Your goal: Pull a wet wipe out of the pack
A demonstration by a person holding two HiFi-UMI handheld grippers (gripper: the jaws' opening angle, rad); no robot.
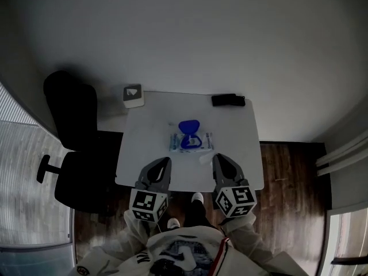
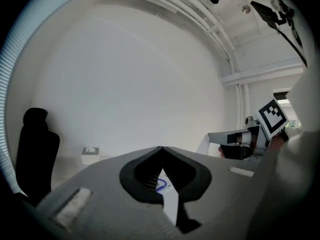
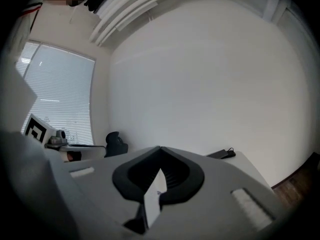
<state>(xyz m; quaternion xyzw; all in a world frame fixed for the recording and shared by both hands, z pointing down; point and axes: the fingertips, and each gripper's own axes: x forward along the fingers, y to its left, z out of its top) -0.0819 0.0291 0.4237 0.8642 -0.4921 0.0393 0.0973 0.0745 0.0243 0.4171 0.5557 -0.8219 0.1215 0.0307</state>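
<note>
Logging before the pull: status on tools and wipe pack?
Left tool shut, empty. Right tool shut, empty. Wipe pack mid-table, blue lid open. Nothing blocking it.

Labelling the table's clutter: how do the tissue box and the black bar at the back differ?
The tissue box is pale and blocky; the black bar is dark, flat and long. The box sits at the table's back-left corner, the bar at back right. Both lie apart from the wipes pack.

White table [image 1: 150, 126]; black office chair [image 1: 73, 148] at its left; tissue box [image 1: 133, 95] on far-left corner; black object [image 1: 228, 100] at far edge.
</note>
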